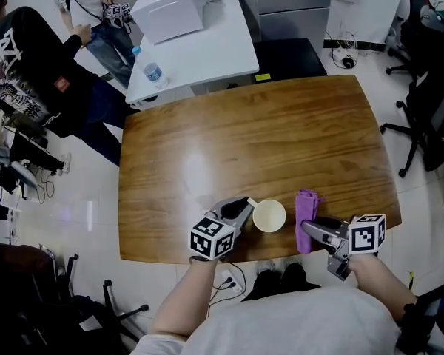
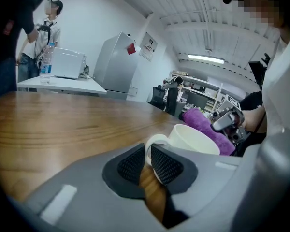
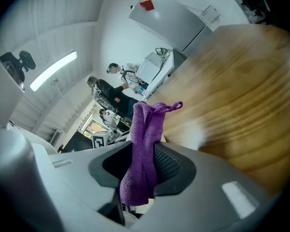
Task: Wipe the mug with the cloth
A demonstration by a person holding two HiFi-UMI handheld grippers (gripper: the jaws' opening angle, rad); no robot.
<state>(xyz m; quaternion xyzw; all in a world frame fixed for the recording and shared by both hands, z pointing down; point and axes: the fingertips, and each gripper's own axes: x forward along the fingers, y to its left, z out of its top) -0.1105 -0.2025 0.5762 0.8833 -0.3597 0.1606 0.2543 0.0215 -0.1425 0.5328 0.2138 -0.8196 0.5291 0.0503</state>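
Observation:
A cream mug (image 1: 268, 215) stands upright near the front edge of the wooden table (image 1: 244, 139). My left gripper (image 1: 246, 207) reaches it from the left. In the left gripper view the mug's (image 2: 195, 138) handle sits pinched between the two pads of my left gripper (image 2: 147, 161). A purple cloth (image 1: 306, 205) lies just right of the mug, its near end held in my right gripper (image 1: 312, 232). In the right gripper view the cloth (image 3: 145, 144) hangs bunched between the pads of that gripper (image 3: 144, 170). The left gripper view also shows the cloth (image 2: 203, 122) behind the mug.
A white table (image 1: 207, 50) with a white box (image 1: 169, 7) and a water bottle (image 1: 152, 71) stands beyond the wooden table's far left corner. People (image 1: 37, 72) stand at the left. Office chairs (image 1: 429, 102) are at the right.

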